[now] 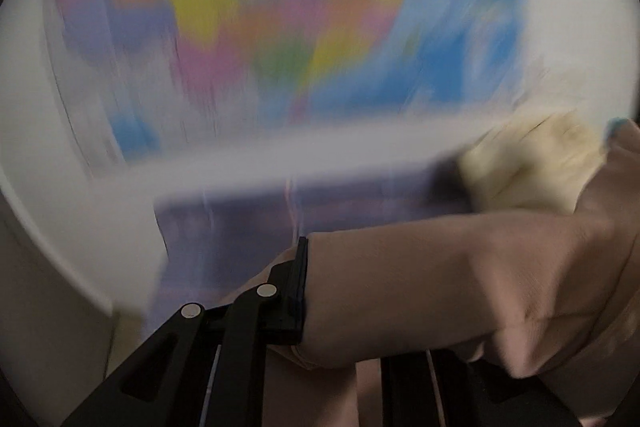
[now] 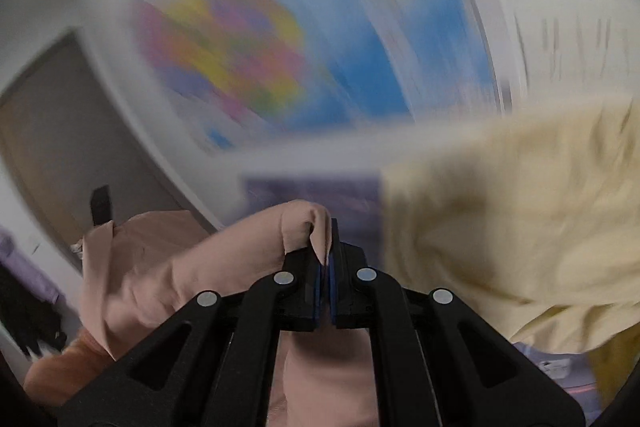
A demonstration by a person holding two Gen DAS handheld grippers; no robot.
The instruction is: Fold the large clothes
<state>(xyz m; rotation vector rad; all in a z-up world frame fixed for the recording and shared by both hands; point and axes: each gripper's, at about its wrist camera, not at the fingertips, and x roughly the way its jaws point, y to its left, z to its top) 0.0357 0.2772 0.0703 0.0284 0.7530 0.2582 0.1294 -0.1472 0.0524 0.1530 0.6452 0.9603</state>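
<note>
A pale pink garment (image 1: 440, 287) hangs in the air between both grippers. My left gripper (image 1: 306, 287) is shut on one edge of it; the cloth drapes over and hides the right finger. My right gripper (image 2: 326, 267) is shut on another fold of the pink garment (image 2: 180, 267), which bunches up between the blue pads. In the right wrist view the other gripper's black finger (image 2: 100, 205) shows at the garment's far corner. Both views are blurred by motion.
A cream-yellow garment (image 2: 520, 227) lies heaped to the right, also seen in the left wrist view (image 1: 528, 163). A lilac patterned surface (image 1: 248, 227) lies below. A colourful map poster (image 1: 280, 19) hangs on the white wall behind. Dark and purple clothes (image 2: 24, 287) lie at far left.
</note>
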